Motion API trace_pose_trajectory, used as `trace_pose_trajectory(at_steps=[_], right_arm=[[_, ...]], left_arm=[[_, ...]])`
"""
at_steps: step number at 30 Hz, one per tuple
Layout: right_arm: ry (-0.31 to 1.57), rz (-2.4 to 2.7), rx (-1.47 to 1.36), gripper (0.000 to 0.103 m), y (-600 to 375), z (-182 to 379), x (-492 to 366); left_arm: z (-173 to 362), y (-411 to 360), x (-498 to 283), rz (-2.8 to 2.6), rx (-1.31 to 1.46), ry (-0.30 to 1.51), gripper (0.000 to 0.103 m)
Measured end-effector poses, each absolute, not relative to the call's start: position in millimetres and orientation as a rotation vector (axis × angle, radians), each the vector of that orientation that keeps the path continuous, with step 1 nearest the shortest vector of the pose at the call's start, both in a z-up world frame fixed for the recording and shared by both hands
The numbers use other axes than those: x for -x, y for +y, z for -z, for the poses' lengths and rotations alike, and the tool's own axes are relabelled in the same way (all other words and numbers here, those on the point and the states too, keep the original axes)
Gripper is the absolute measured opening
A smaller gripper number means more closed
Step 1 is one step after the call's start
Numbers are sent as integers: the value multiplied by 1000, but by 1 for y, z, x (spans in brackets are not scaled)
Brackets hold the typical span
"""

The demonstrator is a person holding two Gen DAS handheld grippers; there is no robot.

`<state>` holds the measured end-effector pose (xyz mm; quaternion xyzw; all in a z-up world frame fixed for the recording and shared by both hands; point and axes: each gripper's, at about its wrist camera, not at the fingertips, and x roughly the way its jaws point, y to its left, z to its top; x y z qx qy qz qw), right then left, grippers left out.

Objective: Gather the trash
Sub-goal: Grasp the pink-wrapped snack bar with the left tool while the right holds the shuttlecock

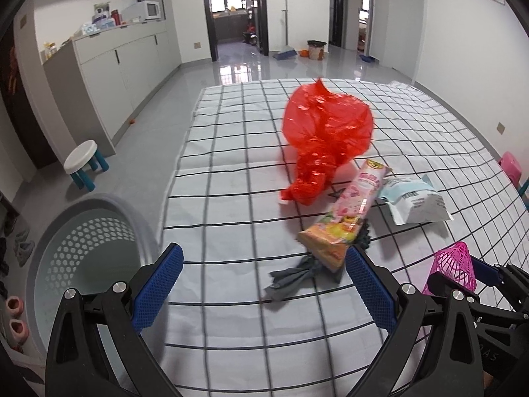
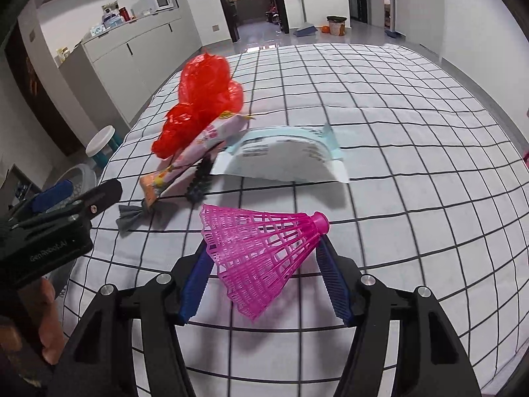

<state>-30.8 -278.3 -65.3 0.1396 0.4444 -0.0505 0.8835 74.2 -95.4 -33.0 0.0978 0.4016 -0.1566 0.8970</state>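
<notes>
A pink plastic shuttlecock [image 2: 264,258] sits clamped between the blue pads of the right tool [image 2: 264,264], its cork tip [image 2: 320,222] pointing right and its mesh skirt [image 2: 238,258] fanning out to the left, lifted a little above the bed [image 2: 413,165]. From the left wrist view the same shuttlecock [image 1: 454,268] shows at the lower right, just beside the right tool's black frame.

The rest of the trash lies in a cluster near the middle of the bed, toward its left edge. Closest in is a long pink and orange snack wrapper [image 1: 347,215], lying on top of a grey scrap of cloth [image 1: 291,278] and a small dark spiky thing [image 2: 200,178] I can't identify. To the right of the wrapper, touching it, is a white pouch with a pale blue band [image 1: 413,201]. Behind the wrapper a crumpled red plastic bag [image 1: 324,132] puffs up, the tallest thing in the pile.

The left tool [image 1: 264,281] hangs over the near left part of the bed, spread wide and gripping nothing, its right pad close to the wrapper's orange end. Off the bed's left edge, on the floor, stands a pale perforated basket [image 1: 86,248]. A small white stool with blue legs [image 1: 84,162] stands further back on the grey floor [image 1: 148,132]. The bed wears a white sheet with a black grid.
</notes>
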Motion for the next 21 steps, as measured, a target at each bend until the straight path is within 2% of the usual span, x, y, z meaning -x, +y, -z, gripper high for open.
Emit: trace_pose_trajectory(at_steps=[21], right_arm=[[916,102,-344,60,-305,59,33]], left_arm=[[54,-150,-102,382,-265,890,97]])
